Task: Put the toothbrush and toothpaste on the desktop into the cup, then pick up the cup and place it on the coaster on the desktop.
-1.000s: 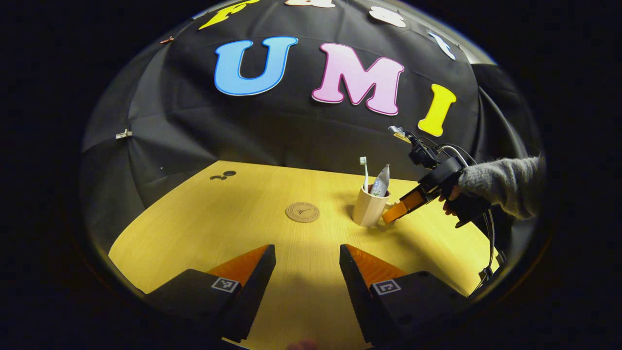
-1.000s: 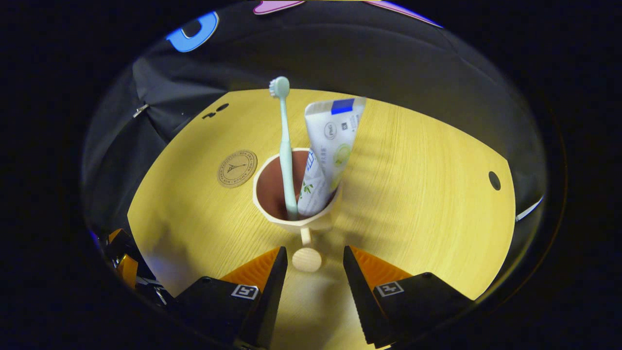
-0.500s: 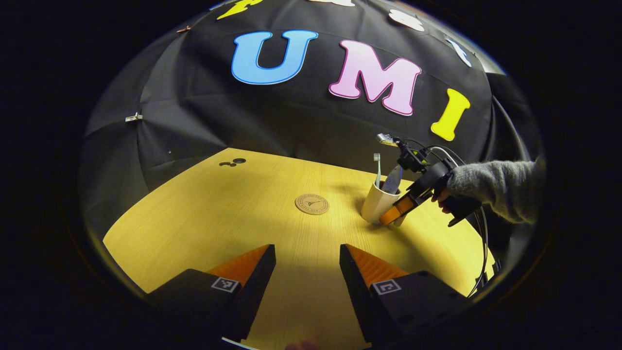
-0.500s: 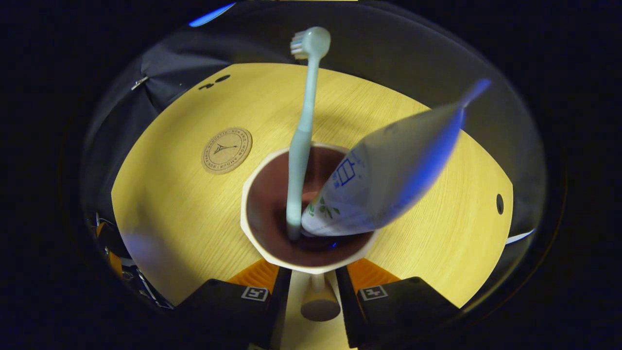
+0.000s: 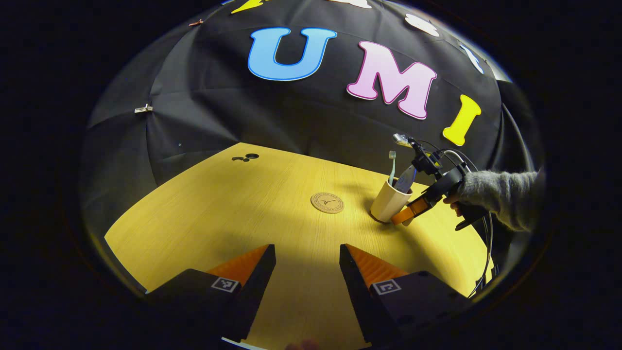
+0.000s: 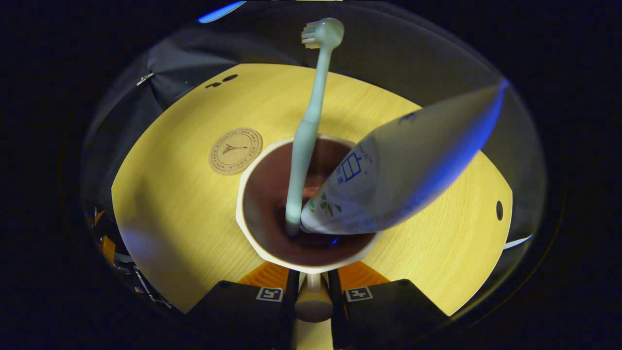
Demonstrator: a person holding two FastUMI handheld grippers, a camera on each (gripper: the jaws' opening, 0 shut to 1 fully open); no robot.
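Note:
A cream cup (image 6: 252,233) with a brown inside stands on the yellow desktop (image 6: 175,209). A pale green toothbrush (image 6: 311,116) and a white toothpaste tube (image 6: 403,165) lean in it. My right gripper (image 6: 313,284) is shut on the cup's round-ended handle (image 6: 313,304), both fingers pressing its sides. The round cork coaster (image 6: 235,150) lies just left of the cup. In the left gripper view the cup (image 5: 388,201) stands right of the coaster (image 5: 327,202), with the right gripper (image 5: 410,211) at its handle. My left gripper (image 5: 307,265) hangs open over the near desktop, nothing between its fingers.
A hand in a grey sleeve (image 5: 500,194) holds the right gripper, cables trailing behind it. Small dark holes (image 5: 245,157) mark the desktop's far left part, and another hole (image 6: 499,210) sits near the right edge. The desktop's near edge lies under my left gripper.
My right gripper moved in around the cup's handle and closed on it. The toothpaste tube tipped over to the right inside the cup. The left gripper's view drifted slightly.

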